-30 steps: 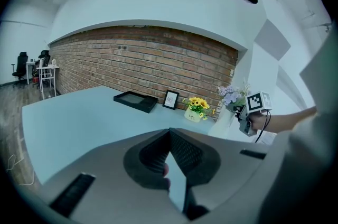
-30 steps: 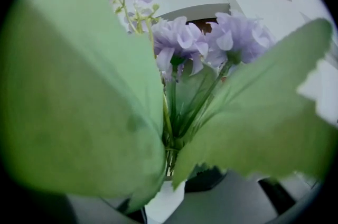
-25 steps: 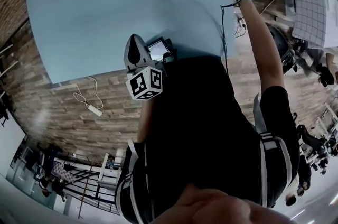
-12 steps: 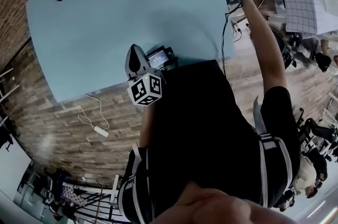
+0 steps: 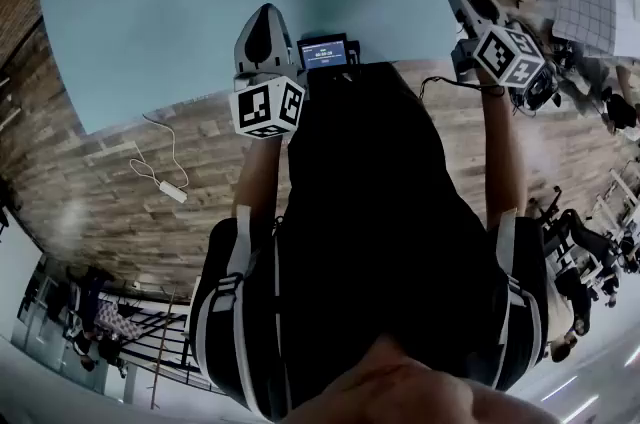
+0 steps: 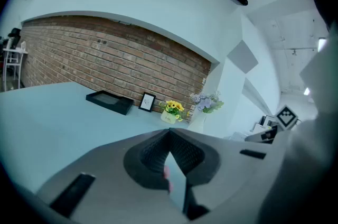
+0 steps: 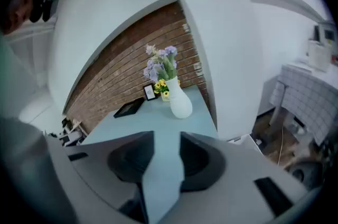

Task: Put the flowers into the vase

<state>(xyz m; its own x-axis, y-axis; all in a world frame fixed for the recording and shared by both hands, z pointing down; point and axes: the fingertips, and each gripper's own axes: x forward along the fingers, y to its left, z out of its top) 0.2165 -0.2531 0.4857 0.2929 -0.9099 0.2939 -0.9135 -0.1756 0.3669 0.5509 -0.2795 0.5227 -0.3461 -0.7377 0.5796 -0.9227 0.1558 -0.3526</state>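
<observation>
On the pale blue table [image 6: 53, 117], along the brick wall [image 6: 105, 54], stand a black tray [image 6: 110, 102], a small picture frame [image 6: 147, 102], a pot of yellow flowers [image 6: 171, 110] and, furthest right, the white vase [image 6: 199, 120]. The purple flowers [image 6: 207, 102] stand upright in the vase, its narrow neck holding their stems, so the task looks done. The 2 grippers sit at the table's near edge, well apart from the vase, probably because nothing is left to carry. The left gripper [image 6: 169, 132] has its jaws met at the tips and holds nothing. The right gripper [image 7: 166, 136] has its jaws apart and closing, with only bare table showing between them.
</observation>
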